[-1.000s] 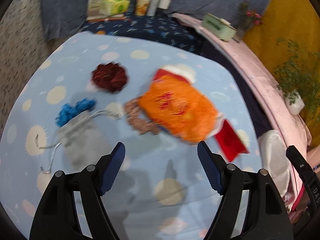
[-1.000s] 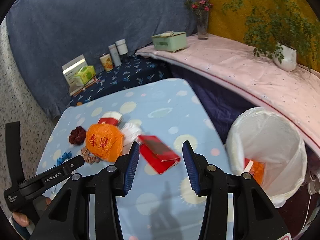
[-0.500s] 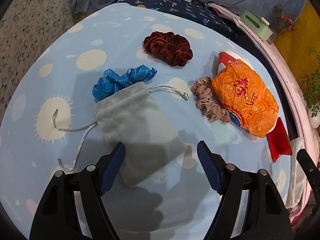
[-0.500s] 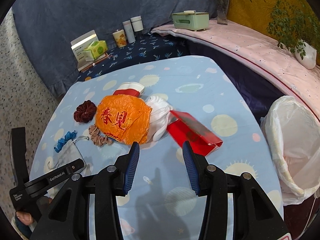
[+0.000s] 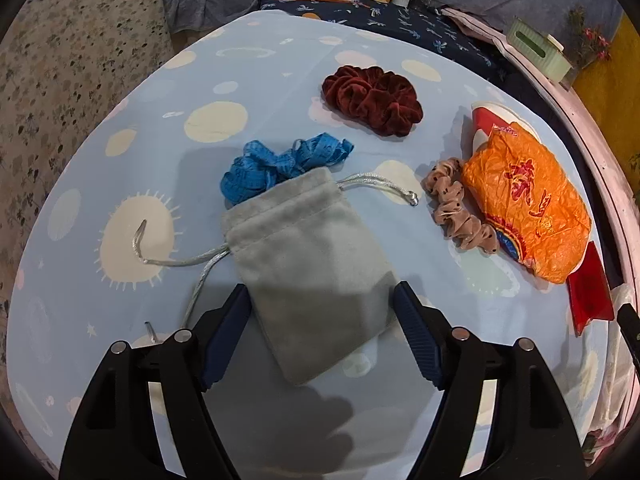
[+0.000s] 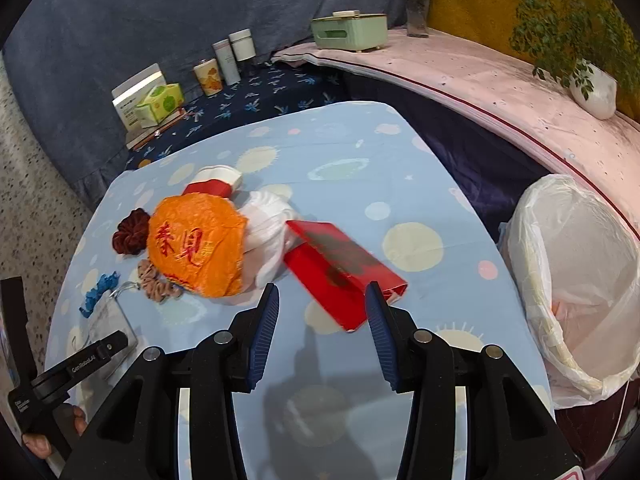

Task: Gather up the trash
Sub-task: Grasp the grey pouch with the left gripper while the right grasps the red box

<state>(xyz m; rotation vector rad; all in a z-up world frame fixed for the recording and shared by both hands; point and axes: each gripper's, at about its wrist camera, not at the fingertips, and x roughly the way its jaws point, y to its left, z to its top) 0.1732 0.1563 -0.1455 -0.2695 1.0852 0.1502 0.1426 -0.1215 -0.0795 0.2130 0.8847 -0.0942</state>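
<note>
Left wrist view: I hold the left gripper (image 5: 322, 334) spread wide, its blue ribbed fingers flanking the lower end of the grey velvet pouch (image 5: 310, 268), which lies flat on the blue spotted tablecloth (image 5: 132, 128); whether the pads touch it I cannot tell. Right wrist view: my right gripper (image 6: 322, 330) is likewise spread, holding nothing, poised just short of the red envelope (image 6: 340, 270), a stiff, glossy, flat rectangle. I judge the step in hand to be the approach to the next piece of trash. The next move calls for lowering onto the envelope's near edge, closing, then carrying it to the white-lined bin (image 6: 576, 280) at the table's right edge (something orange already shows inside). Beside the envelope lie a crinkled orange wrapper (image 6: 198, 246) and a soft white plastic bag (image 6: 268, 220). The maroon scrunchie (image 5: 372, 100) and beige dotted scrunchie (image 5: 460, 216) look like keepers.
</note>
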